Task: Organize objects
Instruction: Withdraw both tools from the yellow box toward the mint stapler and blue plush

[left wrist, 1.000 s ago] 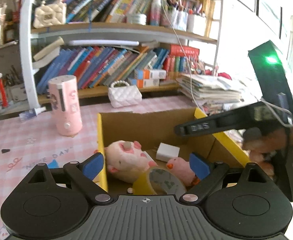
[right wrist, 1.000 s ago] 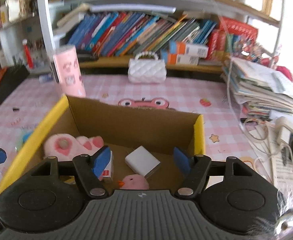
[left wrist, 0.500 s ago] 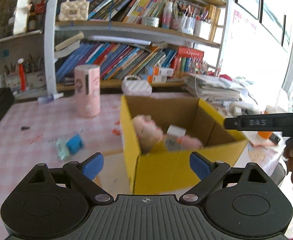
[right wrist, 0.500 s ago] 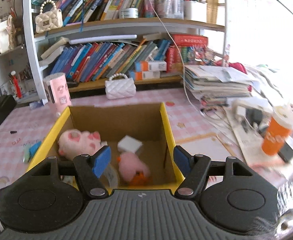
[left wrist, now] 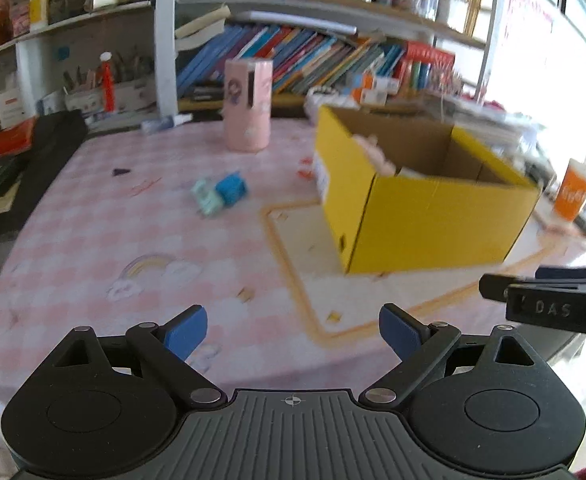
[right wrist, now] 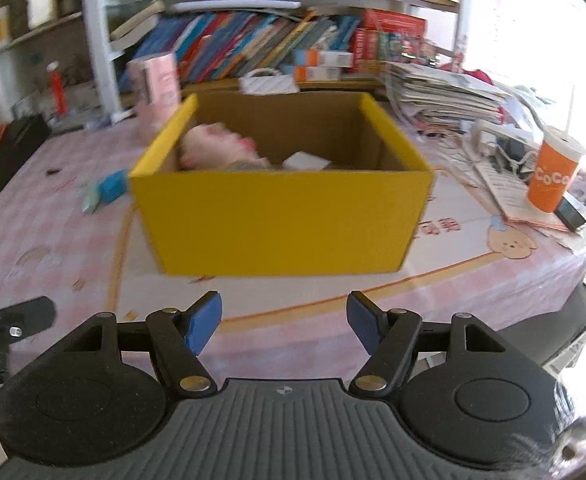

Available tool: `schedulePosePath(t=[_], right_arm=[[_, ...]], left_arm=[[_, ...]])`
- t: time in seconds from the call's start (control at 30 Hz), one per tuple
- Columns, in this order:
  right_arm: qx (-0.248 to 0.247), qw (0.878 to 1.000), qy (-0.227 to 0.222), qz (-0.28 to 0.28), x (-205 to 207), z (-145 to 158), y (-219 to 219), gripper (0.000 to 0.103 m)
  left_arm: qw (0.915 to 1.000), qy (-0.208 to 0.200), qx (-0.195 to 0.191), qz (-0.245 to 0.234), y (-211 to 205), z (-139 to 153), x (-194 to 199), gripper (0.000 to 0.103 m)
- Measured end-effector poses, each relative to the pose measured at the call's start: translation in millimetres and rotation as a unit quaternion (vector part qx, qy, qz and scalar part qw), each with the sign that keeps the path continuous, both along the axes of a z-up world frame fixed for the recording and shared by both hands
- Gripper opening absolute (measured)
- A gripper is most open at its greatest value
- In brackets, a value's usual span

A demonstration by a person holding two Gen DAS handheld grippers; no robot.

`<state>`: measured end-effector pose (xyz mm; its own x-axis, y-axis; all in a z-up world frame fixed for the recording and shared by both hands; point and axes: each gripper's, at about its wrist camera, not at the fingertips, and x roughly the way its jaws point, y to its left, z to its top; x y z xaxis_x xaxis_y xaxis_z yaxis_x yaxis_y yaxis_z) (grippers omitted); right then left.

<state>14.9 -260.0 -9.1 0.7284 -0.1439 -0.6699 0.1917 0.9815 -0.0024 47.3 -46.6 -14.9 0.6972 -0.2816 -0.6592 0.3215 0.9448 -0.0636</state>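
We hold the left gripper (left wrist: 292, 335) and right gripper (right wrist: 284, 323), jaws apart and empty, above the bench (left wrist: 93, 240) before the yellow box (right wrist: 281, 220).

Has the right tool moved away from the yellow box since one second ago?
Yes. The right tool has backed away: before, its fingers hung over the open yellow box; now the whole front wall shows ahead of them.

both wrist views face, blurrily, the yellow box (left wrist: 425, 216).
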Motion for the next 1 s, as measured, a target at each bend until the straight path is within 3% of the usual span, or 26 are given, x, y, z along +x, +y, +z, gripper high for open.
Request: schedulePosePath(t=[0.37,1.0], right_arm=[[0.014,0.999,0.014,0.044,-17.4,-6.4,56.0,0.067],[0.026,0.995,0.013,0.096,-16.8,-4.0,108.5,0.068]], left_arm=[[0.9998,-0.001,0.018,0.008,38.7,1.1,-26.6,0.095],[0.9987,-0.011,0.017,0.046,86.2,7.1,-41.0,0.095]])
